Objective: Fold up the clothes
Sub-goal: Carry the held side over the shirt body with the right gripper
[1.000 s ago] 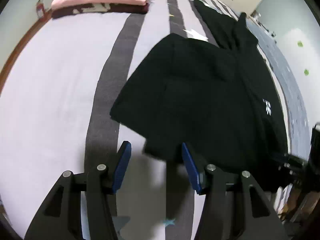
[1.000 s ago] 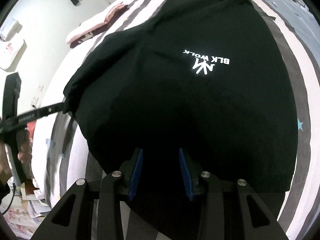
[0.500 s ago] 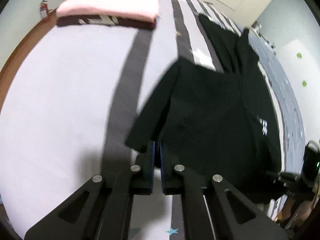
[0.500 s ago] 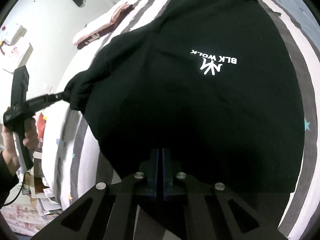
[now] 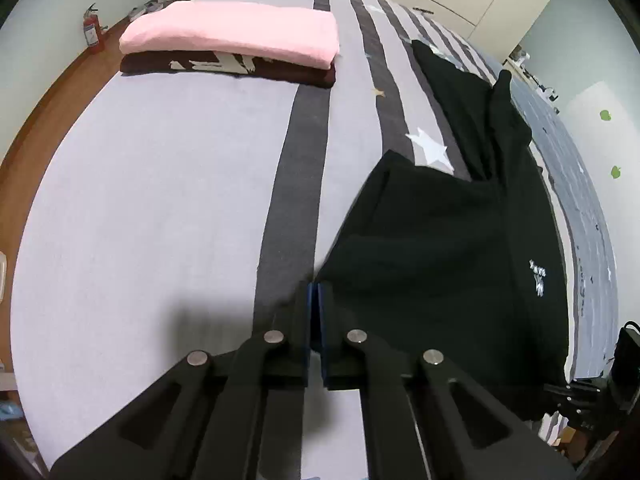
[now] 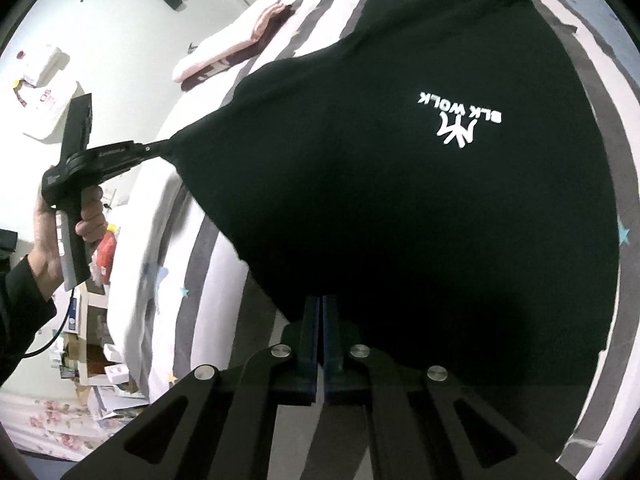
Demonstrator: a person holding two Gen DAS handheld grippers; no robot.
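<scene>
1. The black T-shirt lies spread on the striped bed, its white "BLK WOLK" print facing up.
2. The left gripper is clamped tight on a corner of the shirt's hem, with the fabric pulled taut from the pinch.
3. The right gripper is likewise closed on the near hem; the cloth between its pads is dark and hard to make out, but it seems pinched.
4. A hand grasps the left gripper's handle.
5. A folded pink garment sits on a dark folded one at the bed's far side, well apart from the shirt.
</scene>
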